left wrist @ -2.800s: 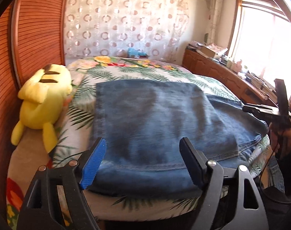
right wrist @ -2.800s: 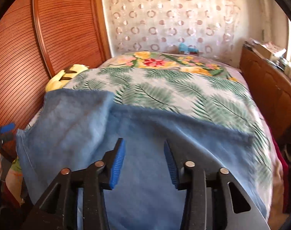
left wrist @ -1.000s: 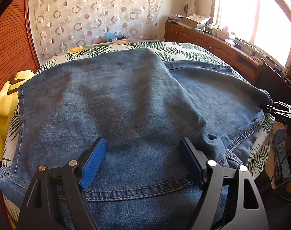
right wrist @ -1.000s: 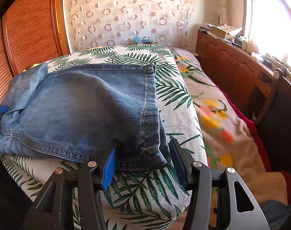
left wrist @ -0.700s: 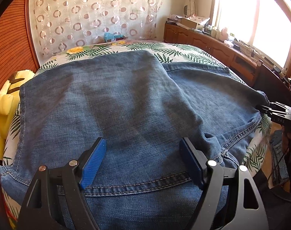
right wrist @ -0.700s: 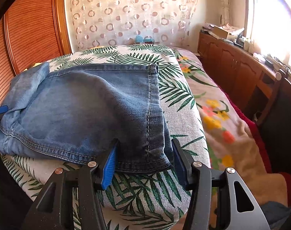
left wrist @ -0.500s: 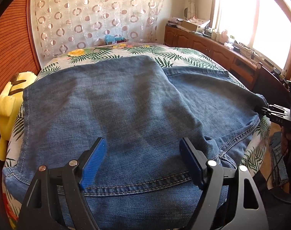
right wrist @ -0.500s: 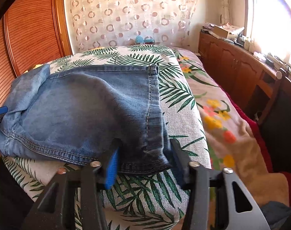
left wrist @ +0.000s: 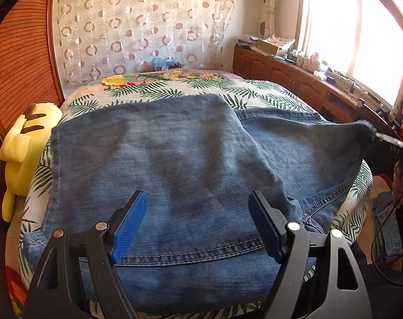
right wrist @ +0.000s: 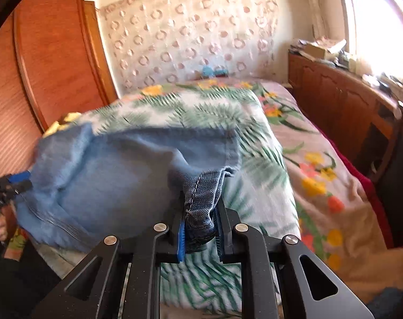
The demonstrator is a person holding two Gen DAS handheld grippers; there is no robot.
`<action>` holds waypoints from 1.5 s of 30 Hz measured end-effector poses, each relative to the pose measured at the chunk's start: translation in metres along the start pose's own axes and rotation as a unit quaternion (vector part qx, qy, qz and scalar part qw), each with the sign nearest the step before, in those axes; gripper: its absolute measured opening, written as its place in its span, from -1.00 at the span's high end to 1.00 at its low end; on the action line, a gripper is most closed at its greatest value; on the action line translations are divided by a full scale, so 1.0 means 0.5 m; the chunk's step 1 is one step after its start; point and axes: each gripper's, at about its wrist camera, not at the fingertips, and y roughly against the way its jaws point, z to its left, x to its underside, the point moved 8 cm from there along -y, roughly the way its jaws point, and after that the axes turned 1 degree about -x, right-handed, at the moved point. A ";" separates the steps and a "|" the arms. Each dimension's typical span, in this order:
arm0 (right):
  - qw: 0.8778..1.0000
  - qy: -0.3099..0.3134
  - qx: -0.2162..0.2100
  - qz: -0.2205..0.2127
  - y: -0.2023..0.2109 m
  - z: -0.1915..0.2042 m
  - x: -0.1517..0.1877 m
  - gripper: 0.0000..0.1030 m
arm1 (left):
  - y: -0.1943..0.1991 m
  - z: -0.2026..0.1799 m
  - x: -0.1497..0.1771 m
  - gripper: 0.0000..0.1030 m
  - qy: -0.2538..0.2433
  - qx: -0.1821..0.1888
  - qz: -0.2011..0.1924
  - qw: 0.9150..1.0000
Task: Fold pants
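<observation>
Blue denim pants [left wrist: 174, 164] lie folded across the near end of the bed, one layer over the other. My left gripper [left wrist: 198, 223] is open, its blue pads hovering just above the near hem. In the right wrist view my right gripper [right wrist: 200, 228] is shut on a bunched corner of the pants [right wrist: 201, 199] and lifts it off the bed; the rest of the denim [right wrist: 116, 175] trails to the left. The right gripper also shows at the far right of the left wrist view [left wrist: 382, 138], holding the raised corner.
The bed has a palm-leaf and flower cover [left wrist: 254, 93]. A yellow plush toy [left wrist: 23, 146] lies at its left edge by the wooden slatted wardrobe [left wrist: 18, 61]. A wooden sideboard [left wrist: 294, 77] with clutter runs under the window on the right. More denim [left wrist: 387, 228] lies on the floor.
My right gripper has closed on the right corner of the pants and raised it off the bed. My left gripper has pulled back a little and stays open.
</observation>
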 end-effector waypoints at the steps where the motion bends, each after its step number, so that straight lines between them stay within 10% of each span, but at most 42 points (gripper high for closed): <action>1: 1.000 0.008 -0.004 -0.006 0.004 0.015 -0.012 0.66 | 0.004 0.006 -0.001 -0.54 0.002 -0.001 -0.002 1.000; 21: 0.971 0.165 -0.143 -0.101 0.010 0.369 -0.199 0.66 | 0.073 0.122 -0.015 -0.54 0.042 -0.034 -0.044 0.998; 34: 0.961 0.180 -0.208 -0.009 -0.195 0.470 -0.201 0.64 | 0.075 0.195 0.025 -0.54 0.076 -0.052 -0.036 0.995; 45: 0.962 0.192 -0.193 -0.005 -0.219 0.485 -0.237 0.13 | 0.068 0.200 0.031 -0.54 0.078 -0.047 -0.036 0.995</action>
